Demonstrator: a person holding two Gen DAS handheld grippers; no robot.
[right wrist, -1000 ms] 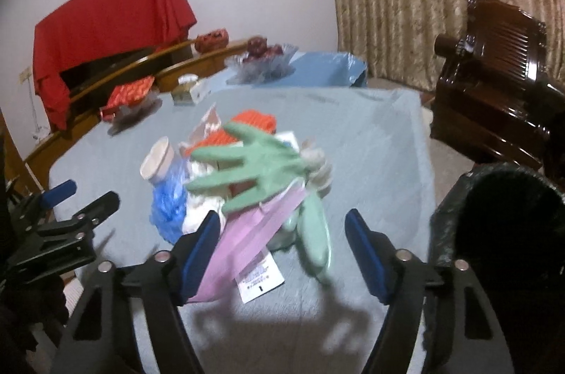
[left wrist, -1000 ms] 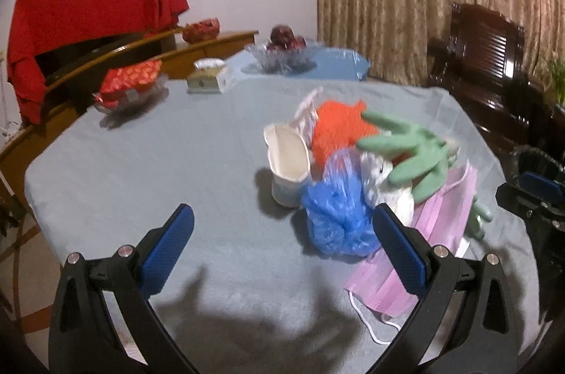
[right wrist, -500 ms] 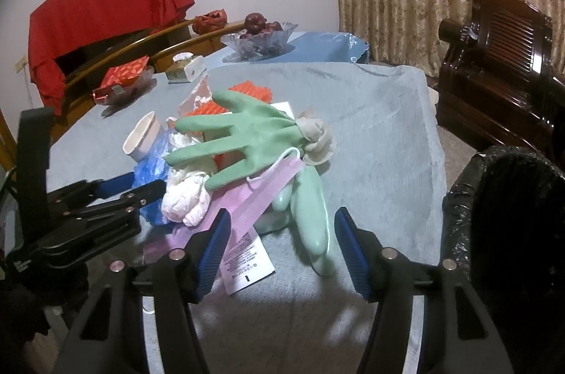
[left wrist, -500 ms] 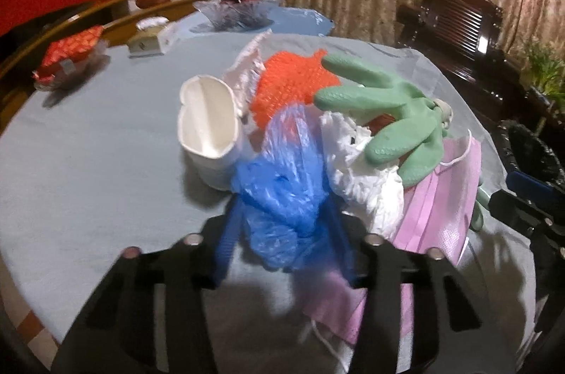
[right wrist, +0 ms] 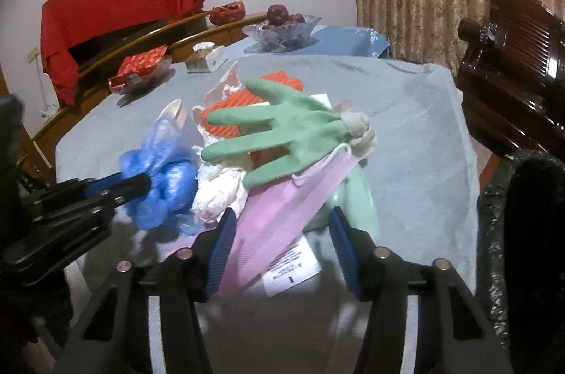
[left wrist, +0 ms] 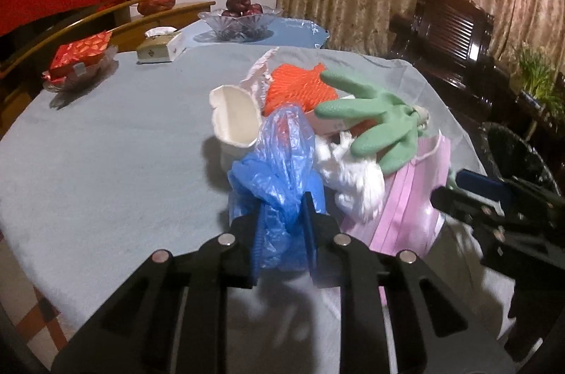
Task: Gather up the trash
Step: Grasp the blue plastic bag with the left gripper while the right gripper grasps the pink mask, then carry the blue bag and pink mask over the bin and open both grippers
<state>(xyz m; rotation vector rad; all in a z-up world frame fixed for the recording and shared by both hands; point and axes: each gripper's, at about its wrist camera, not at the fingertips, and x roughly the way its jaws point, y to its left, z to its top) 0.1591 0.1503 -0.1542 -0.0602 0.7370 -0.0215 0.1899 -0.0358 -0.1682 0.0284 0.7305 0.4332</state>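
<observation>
Trash pile: blue plastic bag (left wrist: 279,169), white crumpled tissue (left wrist: 356,183), green glove (left wrist: 374,123), pink face mask (left wrist: 406,208), orange netting (left wrist: 296,88) and a white paper cup (left wrist: 235,118) – all heaped together near the middle of the table (left wrist: 106,144).
Blue plastic bag: at the near left edge of the heap, touching the cup and the tissue.
Left gripper (left wrist: 282,236): jaws have just been closing and now pinch the blue plastic bag; its film bunches up between the pads.
Right gripper (right wrist: 280,245): jaws have just been narrowing, about half apart; the pink face mask and a white printed label (right wrist: 293,271) lie between the fingers – the pads do not press on them.
Green glove: on top of the heap, fingers spread toward the left gripper.
Trash bin (right wrist: 522,232): black-lined, beside the table's right edge.
Background: fruit bowl (left wrist: 240,17), tissue box (left wrist: 160,47), red cloth (right wrist: 116,3) over a chair.
</observation>
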